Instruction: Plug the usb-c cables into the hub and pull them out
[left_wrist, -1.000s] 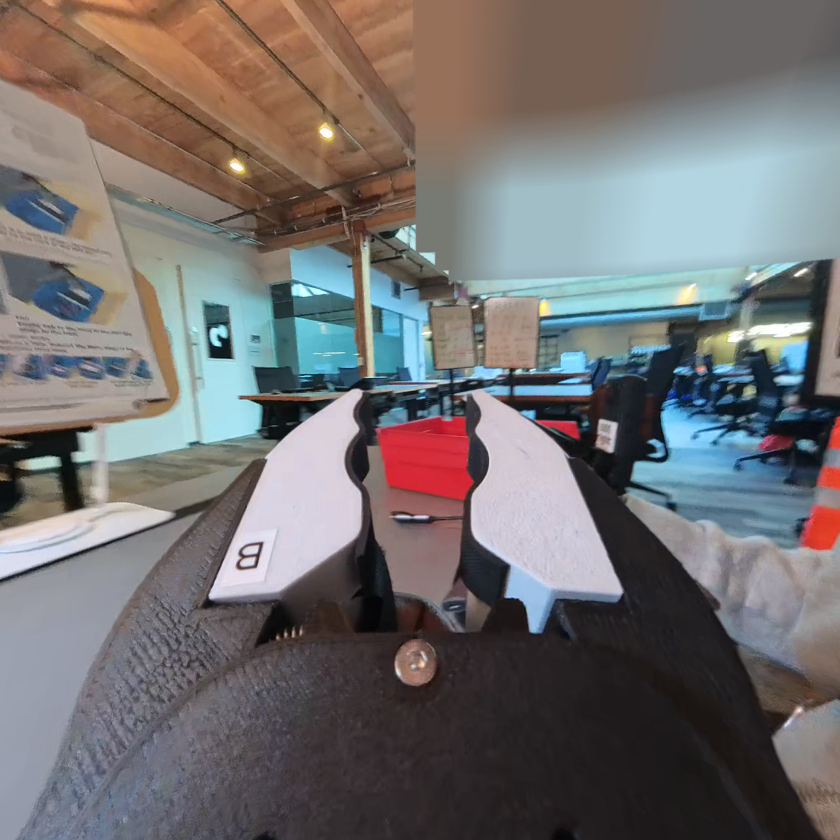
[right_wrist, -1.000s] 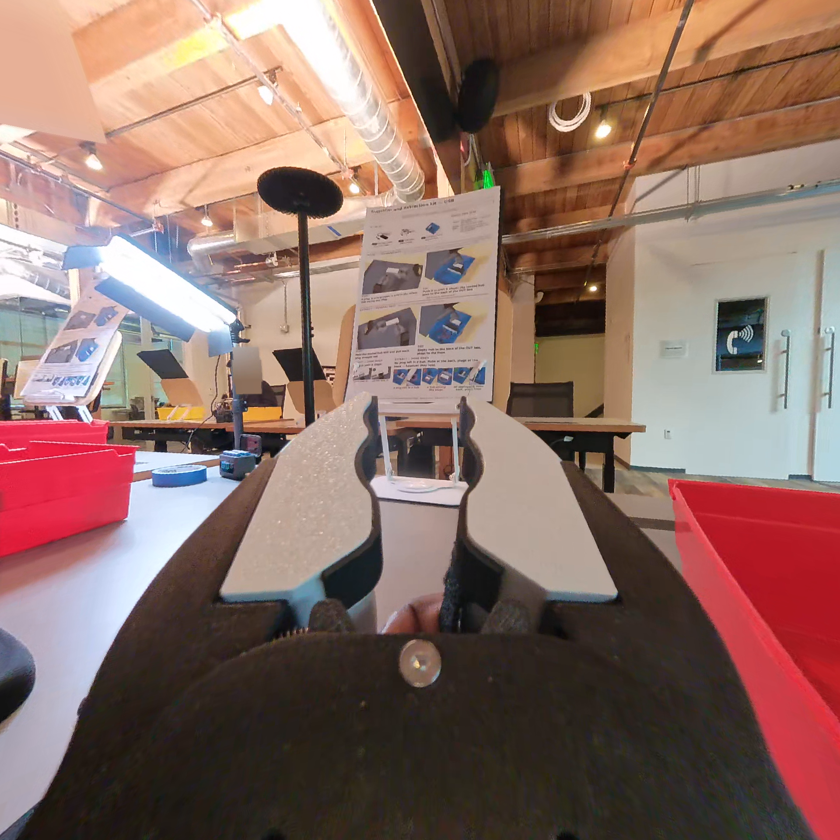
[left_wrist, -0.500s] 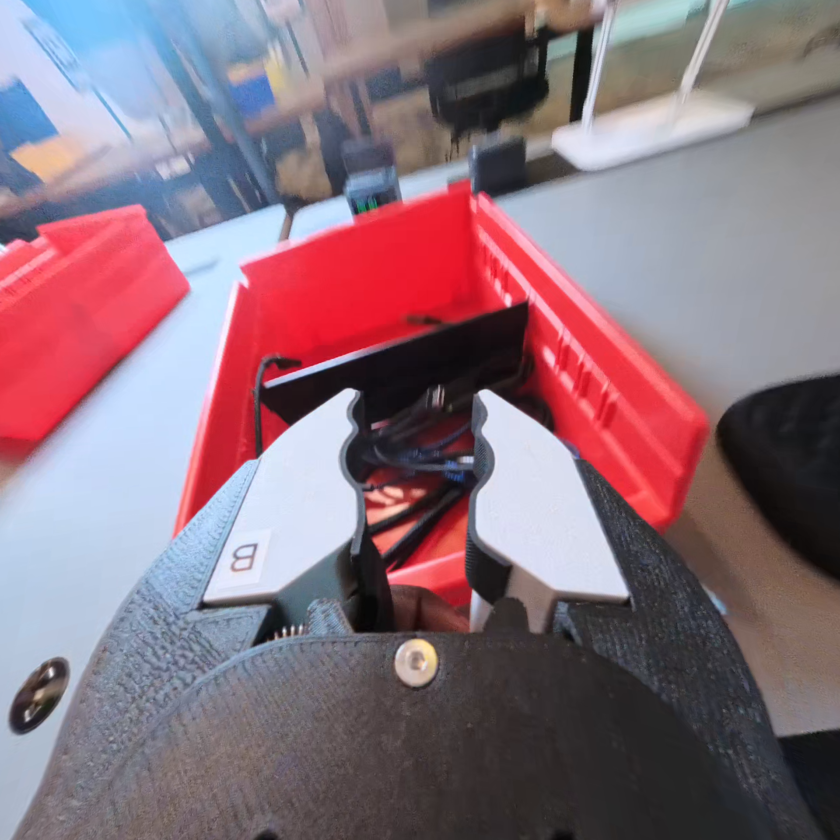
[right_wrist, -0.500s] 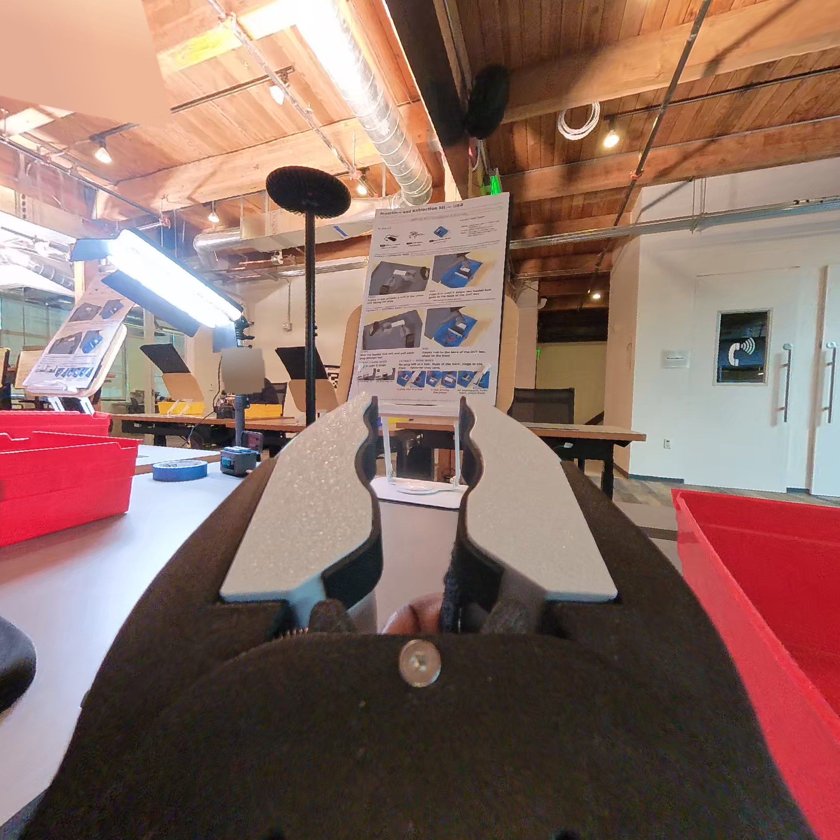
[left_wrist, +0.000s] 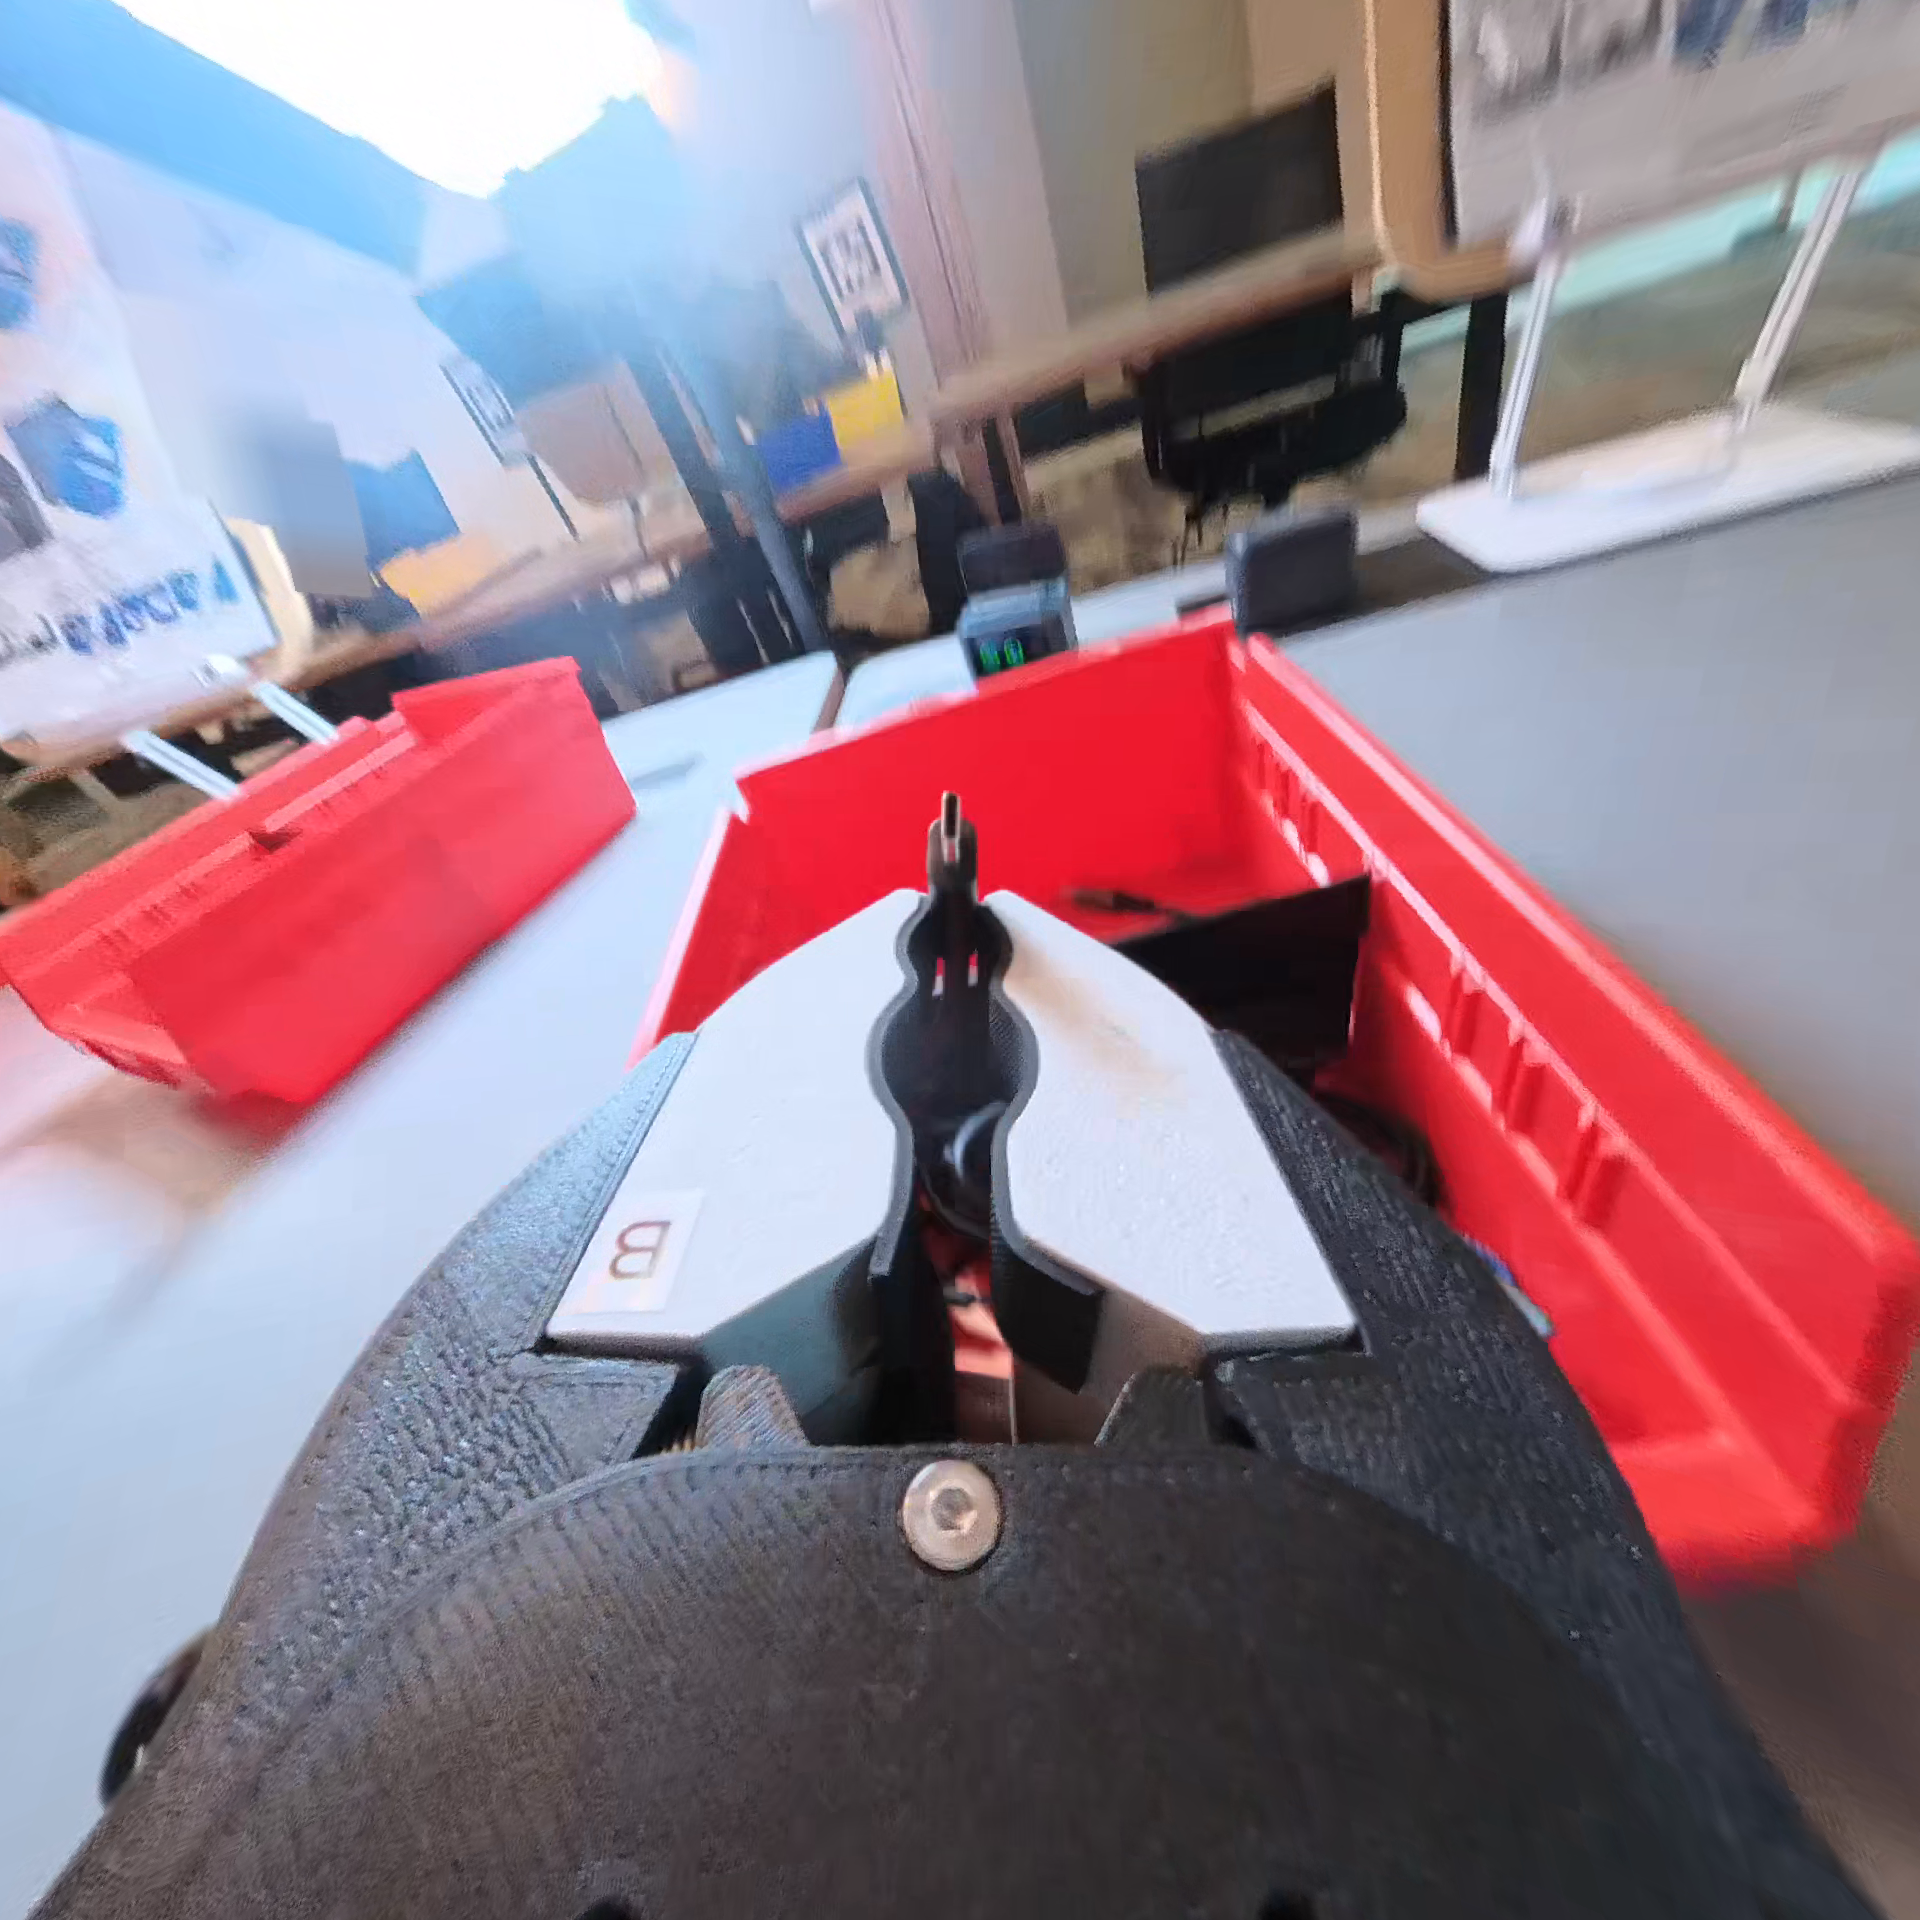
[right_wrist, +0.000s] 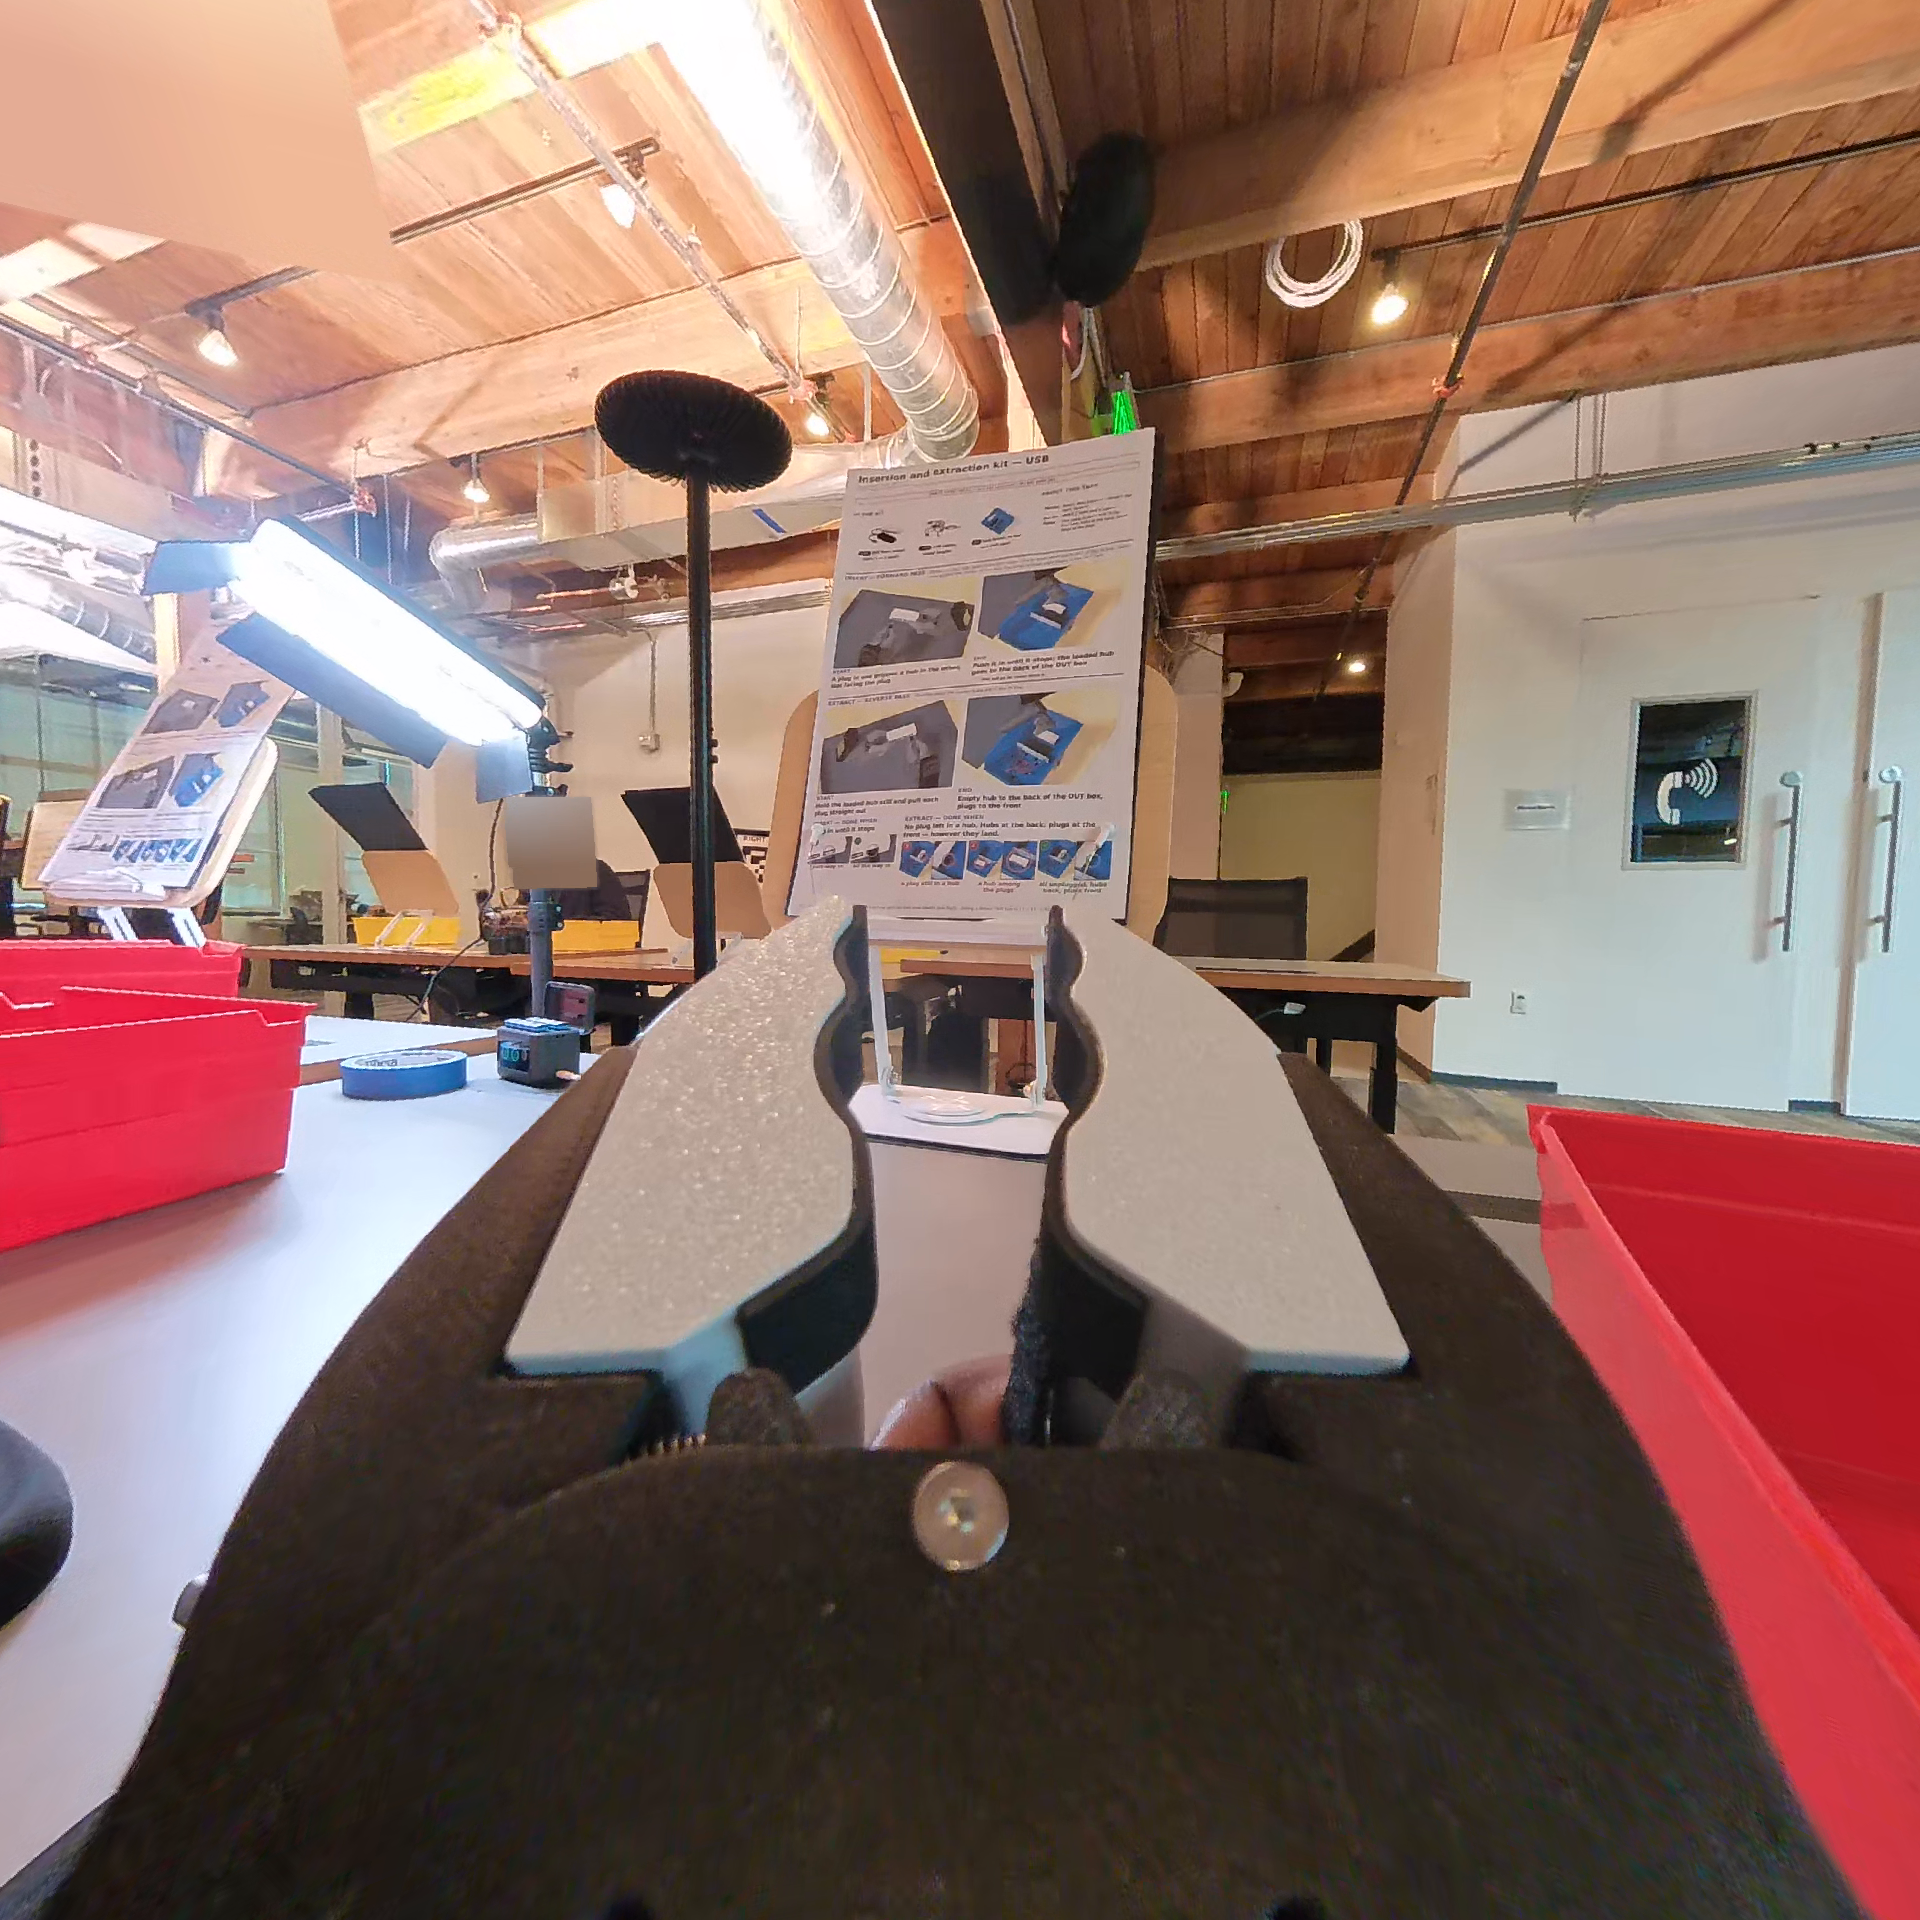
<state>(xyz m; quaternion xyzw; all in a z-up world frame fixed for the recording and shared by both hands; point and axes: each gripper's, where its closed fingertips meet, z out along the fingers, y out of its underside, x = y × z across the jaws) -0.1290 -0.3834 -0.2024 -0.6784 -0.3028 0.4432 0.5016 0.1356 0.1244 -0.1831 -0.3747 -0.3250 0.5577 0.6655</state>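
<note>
In the left wrist view my left gripper (left_wrist: 952, 914) is shut on a black usb-c cable plug (left_wrist: 950, 847). The plug's metal tip sticks out forward past the fingertips, and the cable runs back between the fingers. The gripper is raised over the near end of a red bin (left_wrist: 1558, 1091) with a black divider (left_wrist: 1268, 966) and more dark cables inside. In the right wrist view my right gripper (right_wrist: 952, 925) is open and empty, held level above the grey table (right_wrist: 208, 1351). No hub shows in either view.
A second red bin (left_wrist: 312, 883) lies to the left; in the right wrist view red bins stand at the left (right_wrist: 135, 1081) and right (right_wrist: 1766, 1351). A roll of blue tape (right_wrist: 403, 1072), a small black device (right_wrist: 535, 1049) and an instruction sheet on a stand (right_wrist: 977, 686) are at the table's far side. Spacing between my two grippers at the tips: around 55 cm.
The left gripper swung down to the red bin, closed on a usb-c plug among the cables and lifted it. The right gripper has hardly moved and stays open.
</note>
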